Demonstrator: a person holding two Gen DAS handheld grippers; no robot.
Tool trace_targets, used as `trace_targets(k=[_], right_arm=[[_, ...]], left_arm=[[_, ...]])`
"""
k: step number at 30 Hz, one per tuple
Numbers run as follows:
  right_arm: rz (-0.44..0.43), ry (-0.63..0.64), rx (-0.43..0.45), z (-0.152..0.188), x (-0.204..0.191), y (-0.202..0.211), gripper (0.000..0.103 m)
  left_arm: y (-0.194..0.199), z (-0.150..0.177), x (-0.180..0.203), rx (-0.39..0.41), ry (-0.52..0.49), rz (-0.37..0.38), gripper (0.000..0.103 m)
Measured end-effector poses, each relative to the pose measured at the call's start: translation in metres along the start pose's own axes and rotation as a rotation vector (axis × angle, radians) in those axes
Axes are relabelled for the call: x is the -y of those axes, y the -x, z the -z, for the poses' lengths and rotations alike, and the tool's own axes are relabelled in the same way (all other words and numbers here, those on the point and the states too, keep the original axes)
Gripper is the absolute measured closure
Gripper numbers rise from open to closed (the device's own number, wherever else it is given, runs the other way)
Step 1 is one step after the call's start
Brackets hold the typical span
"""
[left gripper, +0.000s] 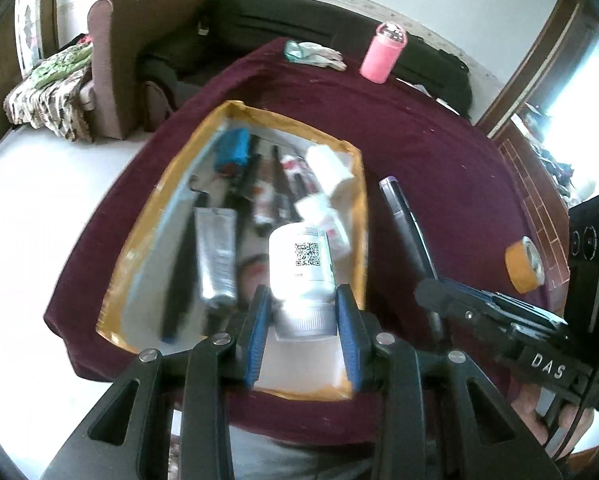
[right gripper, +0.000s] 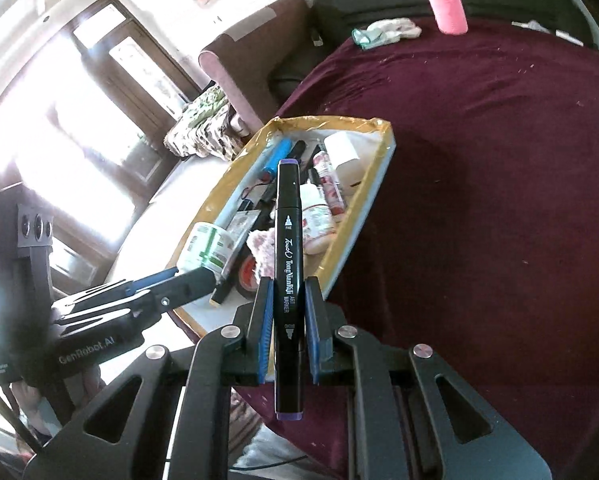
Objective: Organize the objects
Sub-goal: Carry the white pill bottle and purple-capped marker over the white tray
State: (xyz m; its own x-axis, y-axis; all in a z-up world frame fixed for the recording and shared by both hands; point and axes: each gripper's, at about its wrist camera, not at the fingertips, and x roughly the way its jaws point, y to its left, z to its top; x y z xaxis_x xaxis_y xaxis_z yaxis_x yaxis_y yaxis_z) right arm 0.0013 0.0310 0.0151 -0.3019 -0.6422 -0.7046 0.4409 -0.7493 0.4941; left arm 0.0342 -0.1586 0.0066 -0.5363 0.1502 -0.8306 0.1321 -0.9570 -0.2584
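The white bottle (left gripper: 301,264) is pinched near its cap between the blue pads of the left tongs (left gripper: 302,312), and it hangs over the near end of the box (left gripper: 235,110), above the things already in there. The black marker (right gripper: 287,264) is clamped in the right tongs (right gripper: 286,320), lined up with the fingers, its purple tip pointing far, just to the right of the box. So both tongs are closed on something, and the box sits on the dark red counter (left gripper: 439,152) with its left side near the counter's edge. I think the step now is to put these two things into the box with the rest. To do it well, bring the bottle down low over a bare bit of the box floor before letting go, so it does not drop on the silver tube (left gripper: 217,256) or roll onto the small white bottles at the far right. Open the left tongs slowly. Then take the marker in from the right, lay it flat the long way next to the other pens, and open up only when it rests. Move one hand at a time so the two tongs do not bump. The tape roll (left gripper: 525,266) on the right, and the pink bottle (left gripper: 381,54) and gloves (left gripper: 317,54) at the far edge, are out of the way.
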Motion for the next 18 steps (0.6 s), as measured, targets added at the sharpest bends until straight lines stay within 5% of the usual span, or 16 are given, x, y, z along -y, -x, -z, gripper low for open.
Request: trace_targets(k=[18], right_arm=[[0.033,-0.025,-0.054,-0.058,-0.023,-0.069,0.09]], left_arm=[[-0.043,-0.042,-0.055,-0.065,0.02,-0.03,0.075]])
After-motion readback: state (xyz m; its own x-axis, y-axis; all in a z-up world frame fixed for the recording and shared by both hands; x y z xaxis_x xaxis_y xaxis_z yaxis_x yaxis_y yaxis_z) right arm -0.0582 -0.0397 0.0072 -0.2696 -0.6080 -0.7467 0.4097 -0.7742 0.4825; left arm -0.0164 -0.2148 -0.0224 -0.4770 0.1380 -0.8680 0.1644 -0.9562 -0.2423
